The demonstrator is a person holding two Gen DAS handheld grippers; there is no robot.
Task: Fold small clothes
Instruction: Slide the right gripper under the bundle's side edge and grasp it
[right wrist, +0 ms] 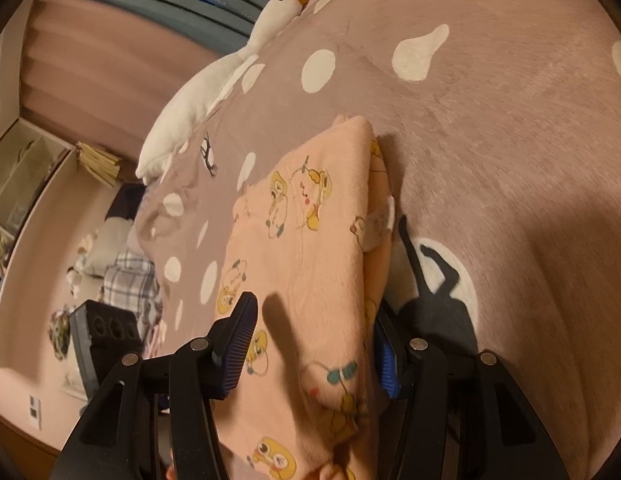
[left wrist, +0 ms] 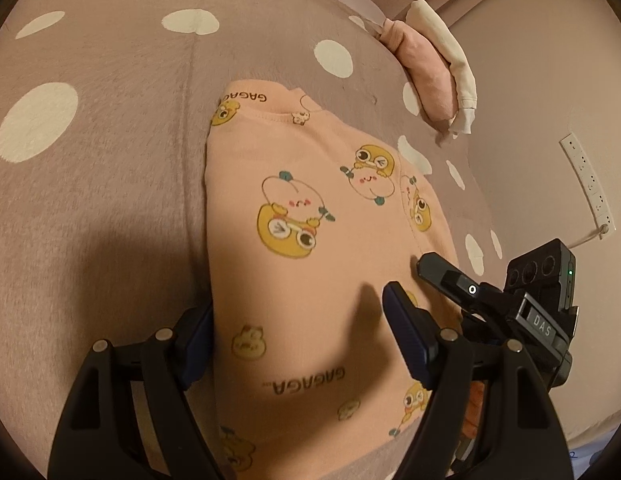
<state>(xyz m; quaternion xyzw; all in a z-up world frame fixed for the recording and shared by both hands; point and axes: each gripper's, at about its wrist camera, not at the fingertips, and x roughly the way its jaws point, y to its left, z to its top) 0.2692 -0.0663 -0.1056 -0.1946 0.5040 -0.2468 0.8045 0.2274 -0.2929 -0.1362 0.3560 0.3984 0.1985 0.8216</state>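
Spotted blanket (left wrist: 110, 208): peach garment (left wrist: 310, 240) between both tongs.

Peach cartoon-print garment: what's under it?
The peach garment lies on the mauve white-spotted blanket, which shows all around it. Its own folded layers show at the edge. Anything else beneath is covered.

Open spotted blanket (left wrist: 110, 128) lies free from nine to twelve o'clock of the peach garment (left wrist: 310, 240); folded clothes (left wrist: 426, 80) block one o'clock.
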